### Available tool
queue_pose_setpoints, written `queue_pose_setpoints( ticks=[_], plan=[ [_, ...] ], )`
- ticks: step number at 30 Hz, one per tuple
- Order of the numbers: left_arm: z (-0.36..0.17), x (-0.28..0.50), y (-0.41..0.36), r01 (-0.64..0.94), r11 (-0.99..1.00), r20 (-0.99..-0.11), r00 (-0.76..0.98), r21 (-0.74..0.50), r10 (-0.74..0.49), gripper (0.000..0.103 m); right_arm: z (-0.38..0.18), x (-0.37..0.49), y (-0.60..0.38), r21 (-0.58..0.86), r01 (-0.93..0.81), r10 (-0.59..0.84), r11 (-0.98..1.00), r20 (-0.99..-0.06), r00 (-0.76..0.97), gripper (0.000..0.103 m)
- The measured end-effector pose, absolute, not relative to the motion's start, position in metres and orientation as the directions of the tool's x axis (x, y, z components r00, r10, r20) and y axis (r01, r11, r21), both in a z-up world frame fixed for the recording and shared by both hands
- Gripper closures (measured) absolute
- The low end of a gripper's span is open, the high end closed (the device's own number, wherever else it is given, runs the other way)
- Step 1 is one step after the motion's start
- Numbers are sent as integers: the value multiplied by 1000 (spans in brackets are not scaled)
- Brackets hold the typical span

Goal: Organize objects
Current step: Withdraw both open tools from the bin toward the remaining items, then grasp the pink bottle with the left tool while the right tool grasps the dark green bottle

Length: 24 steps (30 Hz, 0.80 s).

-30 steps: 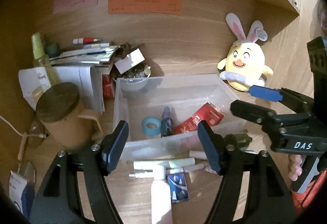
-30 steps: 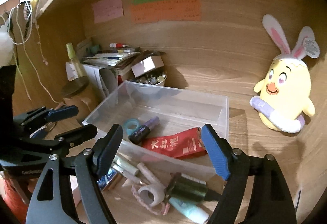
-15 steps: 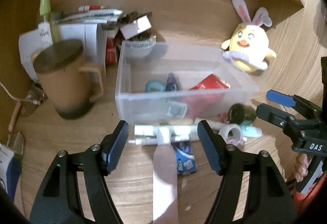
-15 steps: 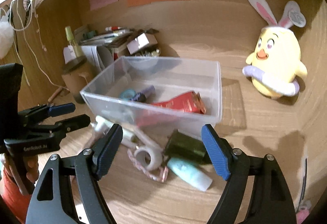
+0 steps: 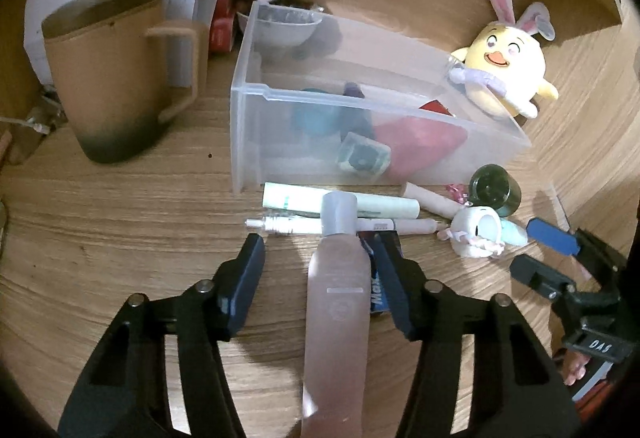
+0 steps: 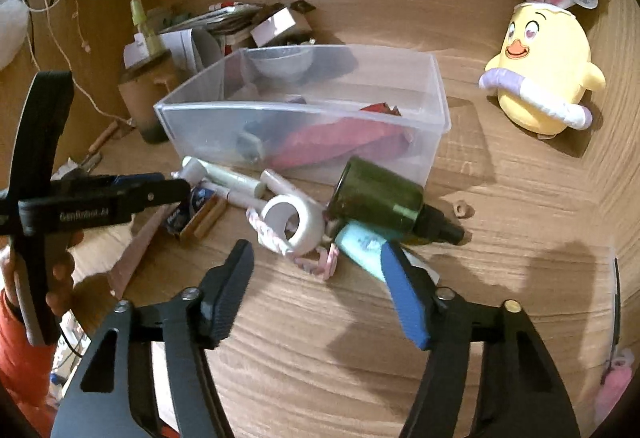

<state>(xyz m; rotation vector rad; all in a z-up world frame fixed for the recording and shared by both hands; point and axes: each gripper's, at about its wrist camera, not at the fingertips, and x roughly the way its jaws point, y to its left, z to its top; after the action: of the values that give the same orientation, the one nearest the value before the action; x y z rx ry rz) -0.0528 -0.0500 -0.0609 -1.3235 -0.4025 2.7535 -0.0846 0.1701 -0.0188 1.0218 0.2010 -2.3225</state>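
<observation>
Clear plastic bin (image 5: 256, 142) is sitting mid-surface, holding a red packet (image 5: 416, 142), a teal tape roll (image 5: 316, 118), a dark purple-capped tube (image 5: 354, 92) and a small square item against its front wall. Bin walls are frosted, so contents are reading blurry. White bowl (image 5: 286, 26) is sitting just behind the bin, contents unclear. Loose clutter is lying along the bin's front: pink tube with grey cap (image 5: 338, 278), pale green tube (image 5: 340, 200), white pen (image 5: 340, 226), blue packet (image 6: 192, 204), white tape ring (image 6: 294, 222), pink braided band (image 6: 312, 264), dark green bottle (image 6: 380, 202), light blue tube (image 6: 360, 246). Left tongs (image 5: 320, 282) are closing, straddling the pink tube, pads not pressing it. Right tongs (image 6: 318, 292) are closing too, nothing gripped, right finger just beside the light blue tube. Brown lidded mug (image 5: 108, 78) is standing left of the bin, yellow bunny plush (image 6: 544, 70) right. Wooden surface (image 6: 320, 338) is carrying everything.
</observation>
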Motion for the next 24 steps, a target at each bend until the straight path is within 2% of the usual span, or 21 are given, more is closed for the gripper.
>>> queue_pose_setpoints(
  ticks=[11, 19, 20, 24],
  plan=[
    [-66, -62, -44, 28, -950, -769, -595, -311, 234, 49, -33, -85, 153, 58, 607, -448, -793, -730, -515, 69],
    [-66, -66, -45, 11, -932, -754, -591, -364, 287, 66, -37, -85, 147, -12, 607, -409, -795, -729, -550, 82],
    [-65, -65, -46, 12, -931, -751, -594, -365, 287, 70, -38, -85, 146, -18, 607, -406, -795, -728, -553, 88],
    [-65, -63, -47, 17, -934, -749, -603, -357, 275, 71, -37, -86, 148, -1, 610, -417, -792, -730, -542, 93]
  ],
)
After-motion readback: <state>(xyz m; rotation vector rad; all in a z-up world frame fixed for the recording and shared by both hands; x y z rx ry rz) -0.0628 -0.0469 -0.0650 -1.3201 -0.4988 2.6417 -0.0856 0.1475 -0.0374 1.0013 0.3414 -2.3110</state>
